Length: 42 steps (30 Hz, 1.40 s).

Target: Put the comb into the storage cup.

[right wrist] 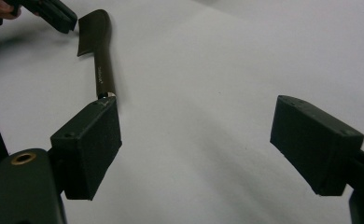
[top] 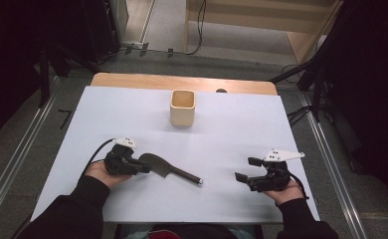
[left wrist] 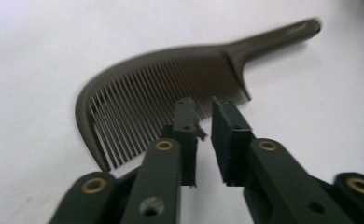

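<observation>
Dark comb lies flat on the white table, handle toward the right gripper, well short of the wooden cup. Left gripper sits at the comb's teeth, jaws parted by a narrow gap, clamping nothing. Right gripper's jaws stand wide apart over bare table, holding nothing.

Setting: wooden counter under a white sheet, on grey carpet floor with metal floor rails; pale wooden furniture and trailing cables behind; dark surroundings.
</observation>
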Motion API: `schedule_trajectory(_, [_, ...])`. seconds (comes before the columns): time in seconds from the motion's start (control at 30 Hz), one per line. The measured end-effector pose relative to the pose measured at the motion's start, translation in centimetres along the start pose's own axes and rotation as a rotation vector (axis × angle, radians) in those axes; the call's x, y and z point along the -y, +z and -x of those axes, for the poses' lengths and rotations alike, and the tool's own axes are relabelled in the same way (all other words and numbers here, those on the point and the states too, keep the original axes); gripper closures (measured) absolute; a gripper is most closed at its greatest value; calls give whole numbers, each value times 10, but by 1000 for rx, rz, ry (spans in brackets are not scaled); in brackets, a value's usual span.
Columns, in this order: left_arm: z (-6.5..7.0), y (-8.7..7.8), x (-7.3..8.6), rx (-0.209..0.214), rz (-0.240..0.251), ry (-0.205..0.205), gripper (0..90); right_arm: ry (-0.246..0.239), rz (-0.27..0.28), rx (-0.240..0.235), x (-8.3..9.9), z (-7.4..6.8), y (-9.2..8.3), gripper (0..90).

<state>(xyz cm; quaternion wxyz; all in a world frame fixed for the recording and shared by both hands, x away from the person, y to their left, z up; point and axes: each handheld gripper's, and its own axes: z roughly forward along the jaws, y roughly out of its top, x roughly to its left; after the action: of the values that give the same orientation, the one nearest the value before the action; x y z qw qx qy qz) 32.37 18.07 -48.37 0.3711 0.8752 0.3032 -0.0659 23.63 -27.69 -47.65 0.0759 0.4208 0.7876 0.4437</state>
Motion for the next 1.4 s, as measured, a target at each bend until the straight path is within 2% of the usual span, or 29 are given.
schedule_trajectory(0.03, [0, -3, 0, 6, 11, -5, 741, 1, 1, -1, 0, 0, 0, 146])
schedule_trajectory(0.17, [2, -12, 0, 5, 63, -17, 673, 1, 0, -2, 0, 0, 0, 146])
schedule_trajectory(0.3, [5, -20, 0, 0, 115, -37, 536, 0, -1, 1, 0, 0, 0, 146])
schedule_trajectory(0.37, [7, -24, 1, 6, 128, -66, 524, 1, 1, 0, 0, 0, 0, 145])
schedule_trajectory(0.47, [9, -31, 2, 25, 159, -99, 462, 3, 2, 1, 0, 0, -1, 146])
schedule_trajectory(0.63, [9, -40, 6, 26, 219, -115, 383, 3, 3, 2, 0, 0, -1, 145])
schedule_trajectory(0.77, [11, -47, 10, -4, 251, -102, 342, 2, 5, 1, 0, 0, -1, 146])
schedule_trajectory(1.0, [18, -52, 18, -15, 230, -89, 316, -2, 2, 1, 0, 0, -1, 146])
schedule_trajectory(1.4, [23, -52, 26, -27, 214, -100, 272, -1, 0, 0, 0, 0, -1, 146])
